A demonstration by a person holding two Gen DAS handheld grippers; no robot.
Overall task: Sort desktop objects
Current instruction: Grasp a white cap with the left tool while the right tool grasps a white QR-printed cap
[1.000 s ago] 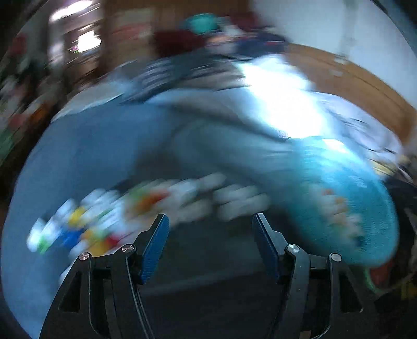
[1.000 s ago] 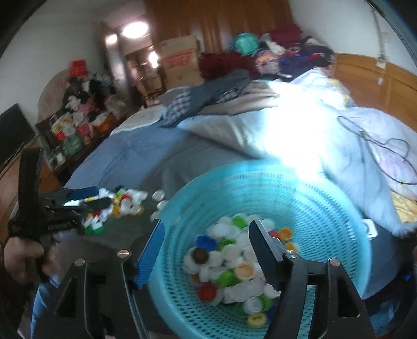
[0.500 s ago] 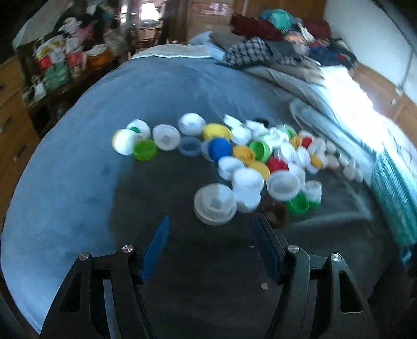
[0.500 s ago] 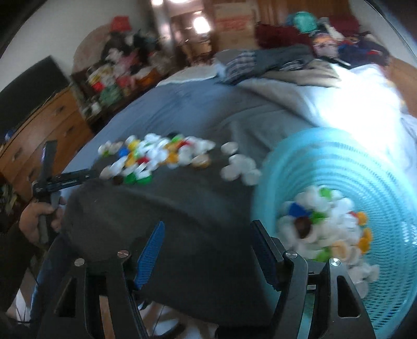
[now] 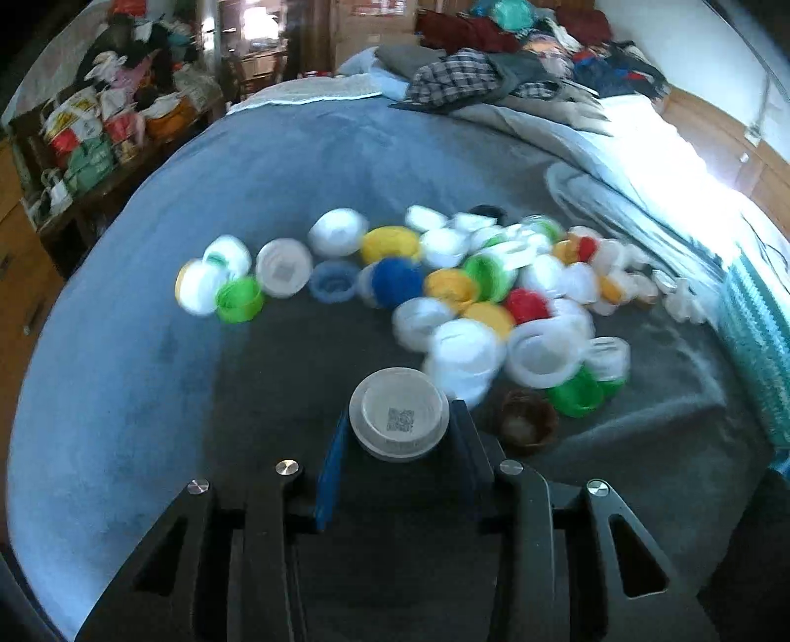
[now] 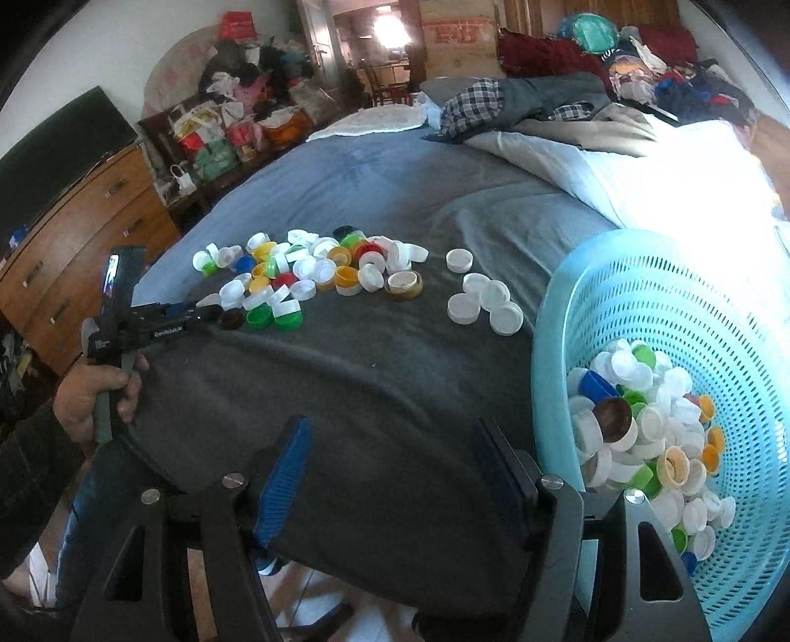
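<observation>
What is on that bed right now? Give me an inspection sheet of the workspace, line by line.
Surface: dark grey cloth spread on a bed with a blue blanket.
Job's things: loose pile of bottle caps; small group of white caps apart from it; turquoise basket, partly filled with caps.
Clutter: clothes heap at the bed's far end.
Grippers: left gripper closing, a large white cap between its fingers; right gripper open, nothing between its fingers.
Cables: nothing seen.
Surroundings: wooden dresser, bags piled beyond it, open doorway.
</observation>
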